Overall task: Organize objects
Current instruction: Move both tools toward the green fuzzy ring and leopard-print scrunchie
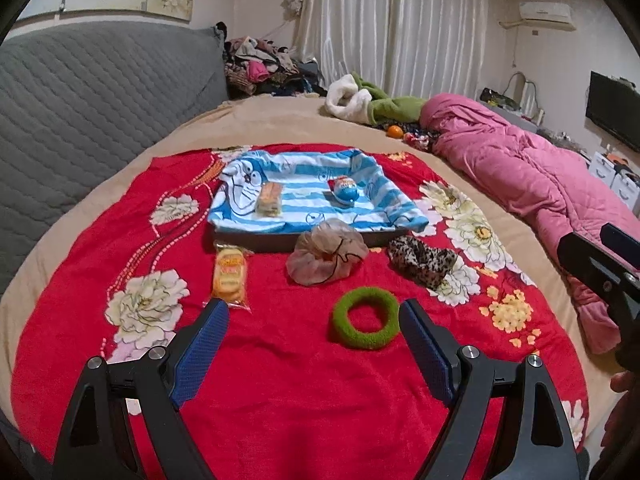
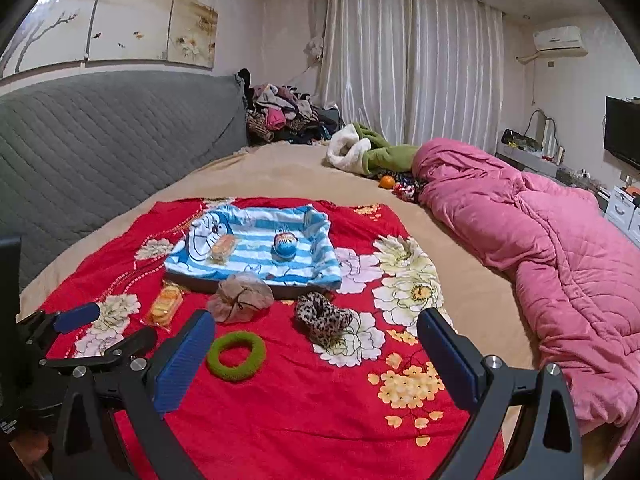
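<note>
A tray lined with a blue striped cartoon cloth (image 1: 308, 196) (image 2: 256, 240) sits on a red floral blanket (image 1: 280, 380). In it lie a snack pack (image 1: 270, 199) (image 2: 222, 247) and a blue-white egg toy (image 1: 344, 190) (image 2: 285, 245). In front of it lie an orange biscuit pack (image 1: 231, 276) (image 2: 165, 306), a beige scrunchie (image 1: 326, 258) (image 2: 240, 296), a leopard scrunchie (image 1: 422, 258) (image 2: 324, 320) and a green ring scrunchie (image 1: 365, 318) (image 2: 236, 355). My left gripper (image 1: 314, 314) is open and empty, just short of the green ring. My right gripper (image 2: 320, 330) is open and empty, near the leopard scrunchie.
A pink quilt (image 2: 540, 240) lies along the bed's right side. A green-white garment (image 2: 368, 152) and an orange (image 2: 386, 181) lie at the back. A grey headboard (image 2: 100, 128) is on the left. The left gripper also shows in the right wrist view (image 2: 76, 318).
</note>
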Demonstrator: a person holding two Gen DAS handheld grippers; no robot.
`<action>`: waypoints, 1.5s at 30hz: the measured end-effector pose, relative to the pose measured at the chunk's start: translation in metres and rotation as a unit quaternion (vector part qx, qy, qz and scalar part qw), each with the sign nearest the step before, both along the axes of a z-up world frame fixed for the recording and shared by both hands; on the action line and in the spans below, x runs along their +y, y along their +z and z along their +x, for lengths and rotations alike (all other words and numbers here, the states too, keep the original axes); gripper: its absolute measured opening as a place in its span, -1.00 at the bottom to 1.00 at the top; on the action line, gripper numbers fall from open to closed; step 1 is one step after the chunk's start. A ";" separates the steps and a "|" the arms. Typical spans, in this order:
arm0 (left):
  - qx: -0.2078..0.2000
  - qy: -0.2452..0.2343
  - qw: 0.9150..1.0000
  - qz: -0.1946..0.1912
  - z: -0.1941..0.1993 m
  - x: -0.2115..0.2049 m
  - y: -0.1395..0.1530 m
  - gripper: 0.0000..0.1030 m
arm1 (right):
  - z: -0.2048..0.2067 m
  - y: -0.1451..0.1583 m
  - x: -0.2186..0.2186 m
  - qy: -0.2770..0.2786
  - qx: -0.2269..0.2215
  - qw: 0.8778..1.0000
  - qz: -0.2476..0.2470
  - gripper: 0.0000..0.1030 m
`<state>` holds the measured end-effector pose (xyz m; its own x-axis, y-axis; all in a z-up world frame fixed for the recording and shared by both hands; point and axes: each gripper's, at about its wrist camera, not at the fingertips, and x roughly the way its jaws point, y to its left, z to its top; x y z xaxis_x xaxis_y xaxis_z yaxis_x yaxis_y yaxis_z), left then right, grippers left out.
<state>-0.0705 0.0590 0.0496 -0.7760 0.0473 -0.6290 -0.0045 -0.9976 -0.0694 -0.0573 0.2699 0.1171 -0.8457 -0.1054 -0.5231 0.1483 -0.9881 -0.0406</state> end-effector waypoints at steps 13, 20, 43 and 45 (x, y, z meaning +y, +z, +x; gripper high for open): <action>-0.015 0.000 1.000 -0.003 -0.011 0.009 -0.027 0.70 | -0.015 -0.031 0.006 0.000 -0.026 1.000 0.006 0.98; -0.023 -0.003 1.000 -0.008 -0.018 0.016 -0.041 0.70 | -0.023 -0.042 0.010 0.003 -0.033 0.999 0.008 0.98; -0.047 -0.013 0.999 -0.007 -0.030 0.027 -0.072 0.70 | -0.042 -0.076 0.015 -0.001 -0.061 0.998 0.015 0.98; -0.048 -0.014 0.999 -0.005 -0.029 0.027 -0.073 0.70 | -0.042 -0.077 0.015 -0.003 -0.063 0.998 0.013 0.98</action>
